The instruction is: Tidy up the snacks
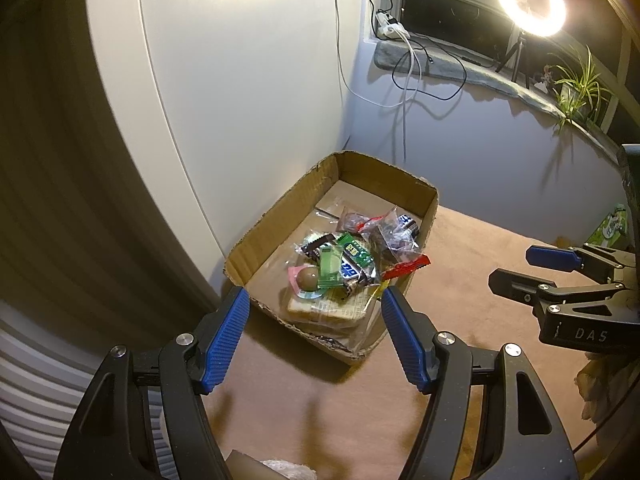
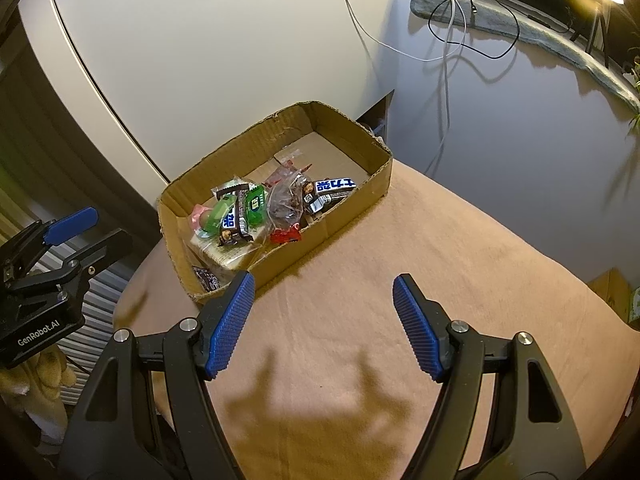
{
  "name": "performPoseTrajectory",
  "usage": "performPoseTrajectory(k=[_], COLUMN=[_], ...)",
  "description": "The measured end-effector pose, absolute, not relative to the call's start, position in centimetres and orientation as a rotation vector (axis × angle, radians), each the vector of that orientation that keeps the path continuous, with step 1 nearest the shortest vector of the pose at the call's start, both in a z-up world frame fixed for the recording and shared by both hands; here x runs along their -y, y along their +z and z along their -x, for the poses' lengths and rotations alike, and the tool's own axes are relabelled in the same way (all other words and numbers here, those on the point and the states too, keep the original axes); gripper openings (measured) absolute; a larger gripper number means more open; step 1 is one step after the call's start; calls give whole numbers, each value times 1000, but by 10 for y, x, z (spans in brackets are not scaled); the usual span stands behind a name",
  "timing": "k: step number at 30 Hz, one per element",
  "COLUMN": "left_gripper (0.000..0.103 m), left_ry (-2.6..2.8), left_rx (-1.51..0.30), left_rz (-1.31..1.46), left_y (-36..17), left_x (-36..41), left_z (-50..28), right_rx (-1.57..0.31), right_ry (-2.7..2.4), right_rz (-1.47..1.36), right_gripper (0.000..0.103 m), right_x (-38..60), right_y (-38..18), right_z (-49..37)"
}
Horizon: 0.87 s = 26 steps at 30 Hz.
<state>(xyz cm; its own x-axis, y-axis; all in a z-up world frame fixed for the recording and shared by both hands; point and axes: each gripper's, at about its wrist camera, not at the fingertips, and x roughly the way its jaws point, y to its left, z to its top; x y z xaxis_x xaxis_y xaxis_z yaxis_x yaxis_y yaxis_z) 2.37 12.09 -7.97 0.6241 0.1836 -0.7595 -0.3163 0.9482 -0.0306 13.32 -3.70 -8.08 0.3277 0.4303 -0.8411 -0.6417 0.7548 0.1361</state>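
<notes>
Snacks heaped in the box, both your grippers empty and short of it.

The snacks [image 1: 348, 268] lie piled at the near end of the cardboard box [image 1: 280, 216], which sits on the tan cloth [image 2: 400, 280] against the white wall; its long axis runs away from you toward the far corner. Your left gripper [image 1: 314, 336] hangs right at the box's near edge, jaws wide with nothing between them, the pile straight ahead. Your right gripper [image 2: 322, 328] is just as wide and empty, over bare cloth (box ahead and to its left). The left looks nearer, so I'd lead with that one.
</notes>
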Motion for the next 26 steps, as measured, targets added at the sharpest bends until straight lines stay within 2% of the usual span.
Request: performPoseTrajectory(k=[26], left_gripper=[69], left_ry=[276], left_rx=[-838], left_rz=[147], left_y=[-77], left_x=[-115], left_z=[-18], right_rx=[-1036], right_ry=[687], right_rz=[233], right_gripper=[75], right_x=[40], right_y=[-90], right_z=[-131])
